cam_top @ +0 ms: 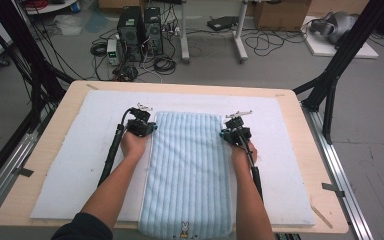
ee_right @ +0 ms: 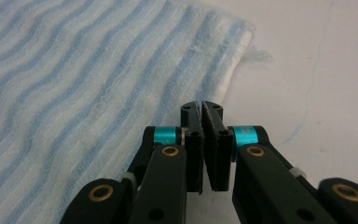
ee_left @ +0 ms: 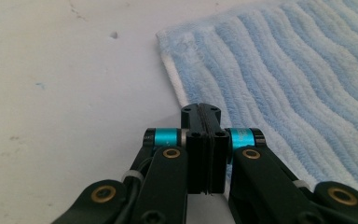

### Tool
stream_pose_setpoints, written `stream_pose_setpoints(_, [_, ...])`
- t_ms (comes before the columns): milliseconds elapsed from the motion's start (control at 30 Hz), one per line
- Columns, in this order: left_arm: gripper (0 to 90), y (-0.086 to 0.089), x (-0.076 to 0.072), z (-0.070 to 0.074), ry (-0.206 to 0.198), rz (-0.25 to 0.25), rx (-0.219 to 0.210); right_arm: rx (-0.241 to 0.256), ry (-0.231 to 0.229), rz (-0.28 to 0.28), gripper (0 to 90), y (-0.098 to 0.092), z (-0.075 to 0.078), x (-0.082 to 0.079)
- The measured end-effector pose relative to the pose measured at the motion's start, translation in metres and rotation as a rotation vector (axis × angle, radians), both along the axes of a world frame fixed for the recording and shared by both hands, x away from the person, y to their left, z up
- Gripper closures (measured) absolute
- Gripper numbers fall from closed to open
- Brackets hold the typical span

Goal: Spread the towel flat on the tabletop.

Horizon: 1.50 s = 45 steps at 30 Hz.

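Currently both closed empty: left gripper and right gripper flank the striped towel mid-frame, at its side edges.

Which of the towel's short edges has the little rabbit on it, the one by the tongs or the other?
The near one: the rabbit mark sits on the towel at the person's end, hanging over the table edge, away from both tongs.

My work surface: light wooden tabletop w/ white felt-like mat over most of it. Beyond the far edge, on grey floor: two black computer towers, tangled black cables, cardboard box, white desk legs.
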<state>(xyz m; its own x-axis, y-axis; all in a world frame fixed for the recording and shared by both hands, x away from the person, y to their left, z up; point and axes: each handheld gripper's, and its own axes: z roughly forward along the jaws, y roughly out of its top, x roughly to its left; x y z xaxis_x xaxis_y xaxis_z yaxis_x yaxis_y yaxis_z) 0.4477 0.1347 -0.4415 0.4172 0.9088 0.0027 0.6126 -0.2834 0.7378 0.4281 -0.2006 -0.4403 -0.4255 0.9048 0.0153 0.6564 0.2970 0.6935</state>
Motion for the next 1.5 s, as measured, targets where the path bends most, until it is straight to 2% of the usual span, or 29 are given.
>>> stream_pose_setpoints(67, [85.0,0.001,-0.001,-0.001,-0.013,0.007,0.002,0.003,-0.022,-0.005,86.9,0.001,-0.002,0.002])
stream_pose_setpoints(100, [74.2,0.003,-0.002,-0.001,-0.023,0.019,0.008,-0.001,-0.029,-0.006,86.0,0.001,-0.002,0.002])
stream_pose_setpoints(133, [62.8,0.007,-0.002,0.0,-0.018,0.024,-0.016,-0.001,-0.034,-0.006,83.3,0.001,-0.002,0.002])
stream_pose_setpoints(233, [49.8,0.016,-0.008,0.003,0.013,-0.012,-0.06,0.018,-0.054,0.014,74.5,-0.001,0.004,-0.002])
stream_pose_setpoints(267, [49.8,0.018,-0.013,0.005,0.009,-0.031,-0.073,0.019,-0.066,0.023,72.8,-0.002,0.007,-0.005])
stream_pose_setpoints(300, [50.6,0.02,-0.021,0.007,-0.017,-0.042,-0.086,0.02,-0.083,0.033,71.7,-0.003,0.011,-0.008])
stream_pose_setpoints(367, [51.7,0.022,-0.036,0.008,-0.035,-0.078,-0.134,0.035,-0.097,0.049,68.5,-0.006,0.017,-0.016])
stream_pose_setpoints(433, [51.7,0.023,-0.047,0.009,-0.035,-0.111,-0.138,0.035,-0.1,0.06,65.0,-0.009,0.019,-0.025])
stream_pose_setpoints(467, [51.8,0.024,-0.055,0.008,-0.03,-0.13,-0.158,0.041,-0.103,0.062,62.5,-0.01,0.02,-0.028])
stream_pose_setpoints(533, [52.1,0.024,-0.063,0.01,0.007,-0.148,-0.176,0.067,-0.105,0.053,62.2,-0.014,0.022,-0.041])
stream_pose_setpoints(567, [52.1,0.025,-0.07,0.011,0.011,-0.149,-0.195,0.071,-0.115,0.054,62.3,-0.016,0.023,-0.047])
stream_pose_setpoints(600, [53.4,0.025,-0.076,0.012,-0.002,-0.153,-0.211,0.074,-0.122,0.055,62.6,-0.017,0.024,-0.056])
stream_pose_setpoints(667, [56.0,0.025,-0.086,0.012,0.011,-0.163,-0.182,0.065,-0.125,0.062,62.7,-0.02,0.023,-0.07])
stream_pose_setpoints(700, [56.3,0.026,-0.091,0.01,-0.004,-0.154,-0.196,0.067,-0.12,0.064,62.7,-0.023,0.023,-0.076])
stream_pose_setpoints(733, [58.5,0.027,-0.094,0.009,0.0,-0.154,-0.193,0.064,-0.122,0.064,62.8,-0.024,0.023,-0.081])
stream_pose_setpoints(800, [59.5,0.027,-0.099,0.007,0.041,-0.164,-0.173,0.065,-0.12,0.063,62.8,-0.026,0.022,-0.091])
stream_pose_setpoints(900, [64.6,0.027,-0.113,0.005,0.017,-0.17,-0.198,0.044,-0.124,0.074,62.8,-0.023,0.018,-0.111])
stream_pose_setpoints(967, [66.2,0.024,-0.117,0.003,0.055,-0.193,-0.148,0.043,-0.108,0.086,63.9,-0.02,0.013,-0.12])
stream_pose_setpoints(1000, [67.3,0.023,-0.119,0.001,0.059,-0.199,-0.146,0.024,-0.102,0.096,64.6,-0.018,0.009,-0.124])
stream_pose_setpoints(1033, [70.8,0.021,-0.122,-0.001,0.054,-0.2,-0.156,0.021,-0.089,0.105,65.4,-0.016,0.007,-0.127])
stream_pose_setpoints(1067, [76.4,0.019,-0.125,-0.003,0.053,-0.213,-0.138,0.027,-0.071,0.111,66.3,-0.014,0.004,-0.128])
stream_pose_setpoints(1100, [79.7,0.017,-0.129,-0.005,0.006,-0.206,-0.099,0.02,-0.066,0.12,67.4,-0.012,0.002,-0.129])
stream_pose_setpoints(1133, [87.6,0.016,-0.131,-0.006,-0.008,-0.202,-0.088,0.018,-0.055,0.126,71.2,-0.009,0.0,-0.128])
stream_pose_setpoints(1200, [88.8,0.017,-0.13,-0.004,0.013,-0.171,-0.108,-0.006,-0.048,0.141,81.0,-0.003,-0.003,-0.127])
stream_pose_setpoints(1267, [89.0,0.019,-0.13,-0.004,0.01,-0.149,-0.097,-0.019,-0.052,0.158,86.9,0.002,-0.003,-0.124])
stream_pose_setpoints(1333, [89.1,0.021,-0.13,-0.003,0.001,-0.122,-0.081,-0.024,-0.04,0.161,87.5,0.006,-0.002,-0.12])
stream_pose_setpoints(1433, [89.1,0.027,-0.127,-0.004,0.018,-0.104,-0.115,-0.034,-0.046,0.157,87.7,0.01,-0.002,-0.114])
stream_pose_setpoints(1500, [88.7,0.027,-0.128,-0.003,0.014,-0.102,-0.109,-0.063,-0.059,0.138,87.6,0.014,-0.001,-0.111])
